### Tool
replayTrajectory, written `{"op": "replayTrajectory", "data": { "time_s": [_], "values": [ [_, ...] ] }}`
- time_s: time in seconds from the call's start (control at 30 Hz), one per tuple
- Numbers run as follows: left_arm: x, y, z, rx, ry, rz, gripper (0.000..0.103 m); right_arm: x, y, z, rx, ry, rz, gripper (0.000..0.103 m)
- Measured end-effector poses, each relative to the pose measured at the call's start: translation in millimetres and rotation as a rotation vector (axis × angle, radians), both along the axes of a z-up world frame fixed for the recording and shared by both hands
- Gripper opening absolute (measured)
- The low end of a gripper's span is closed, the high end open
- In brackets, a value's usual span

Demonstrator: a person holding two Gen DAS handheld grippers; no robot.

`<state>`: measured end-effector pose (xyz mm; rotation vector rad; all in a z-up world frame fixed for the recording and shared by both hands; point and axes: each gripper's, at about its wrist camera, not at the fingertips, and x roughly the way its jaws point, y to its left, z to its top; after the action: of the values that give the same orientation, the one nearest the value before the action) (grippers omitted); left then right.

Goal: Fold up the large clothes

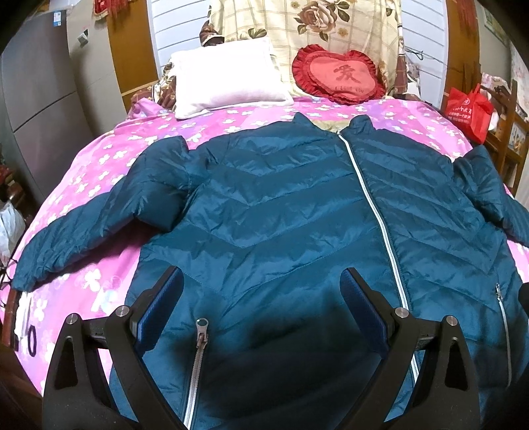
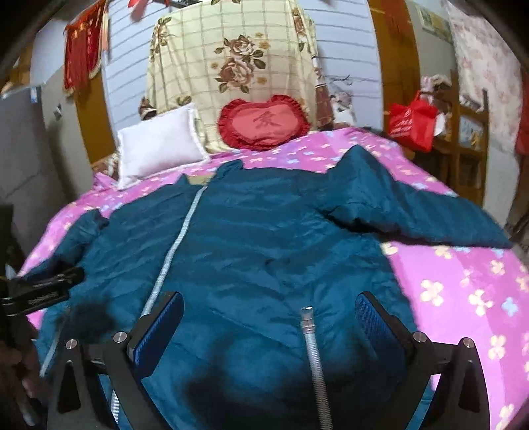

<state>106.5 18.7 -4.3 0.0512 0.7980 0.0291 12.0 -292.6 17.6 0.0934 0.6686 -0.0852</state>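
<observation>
Left wrist view, jacket (image 1: 281,205) left sleeve (image 1: 82,225), right view, opposite sleeve (image 2: 413,211)

The jacket (image 1: 281,211) is dark teal with chevron quilting and a silvery-white zip (image 1: 373,205) down its front. Under it, the bedspread (image 1: 99,165) is bright pink with white flower prints. A plain white pillow (image 1: 224,79) lies beside a red heart-shaped cushion (image 1: 340,74) with a ruffled edge and a darker red character. Behind them, a cream blanket (image 1: 297,23) shows a checked pattern with brown roses. A bag (image 1: 469,109) is red with white lettering. The pads (image 1: 168,297) of the left hand-held gripper (image 1: 261,297) are blue on black fingers.
</observation>
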Motion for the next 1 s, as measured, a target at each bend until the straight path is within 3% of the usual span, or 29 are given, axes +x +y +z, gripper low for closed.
{"op": "replayTrajectory", "data": {
  "time_s": [0.4, 0.63, 1.0],
  "values": [
    [14.1, 3.8, -13.6, -0.003, 0.022, 0.015, 0.096, 7.5, -7.4, -4.2, -0.064, 0.056, -0.052, 0.103],
    [21.0, 5.1, -21.3, -0.009, 0.04, 0.019, 0.096, 13.6, -20.7, -11.9, -0.038, 0.112, -0.09, 0.103],
    [20.8, 4.5, -25.6, -0.012, 0.05, 0.014, 0.096, 17.2, -20.3, -14.7, -0.025, 0.121, -0.091, 0.103]
  ]
}}
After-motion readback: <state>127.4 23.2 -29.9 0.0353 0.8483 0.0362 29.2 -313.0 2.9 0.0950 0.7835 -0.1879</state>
